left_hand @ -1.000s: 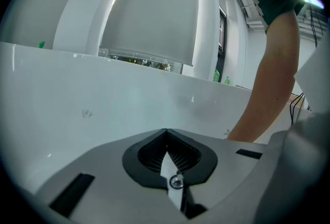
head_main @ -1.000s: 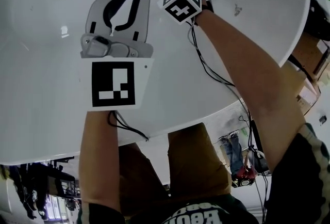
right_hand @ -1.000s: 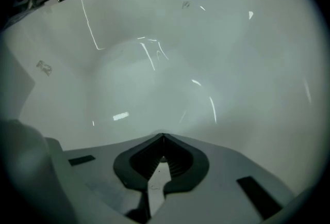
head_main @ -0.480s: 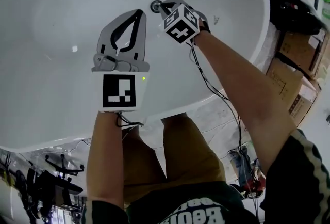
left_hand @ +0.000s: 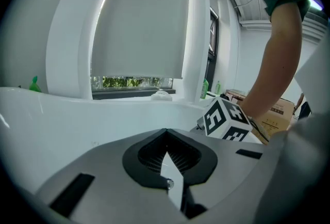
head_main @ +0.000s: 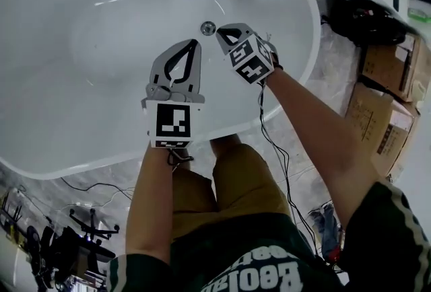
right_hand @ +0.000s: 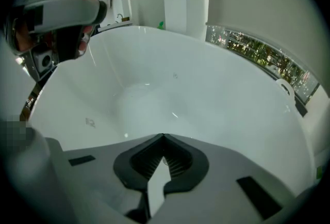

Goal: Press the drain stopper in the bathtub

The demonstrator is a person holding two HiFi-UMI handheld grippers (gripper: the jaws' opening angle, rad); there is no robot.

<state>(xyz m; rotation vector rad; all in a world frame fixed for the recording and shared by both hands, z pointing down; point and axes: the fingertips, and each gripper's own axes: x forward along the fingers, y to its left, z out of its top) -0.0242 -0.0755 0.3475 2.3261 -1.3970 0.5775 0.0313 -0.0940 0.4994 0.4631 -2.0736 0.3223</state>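
Here our left gripper (head_main: 193, 43) and right gripper (head_main: 222, 31) hover, jaws together, empty, by the upper-centre drain stopper (head_main: 208, 27). Pressed? We can't tell.

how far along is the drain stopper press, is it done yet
Done: both grippers are over the bathtub, fingers shut and empty. In hand: the right gripper has its tip just beside the drain stopper, not on it; the left gripper hangs nearby, idle. Left: the pictures do not show whether the stopper is down, so likely the tip must go onto it and press.
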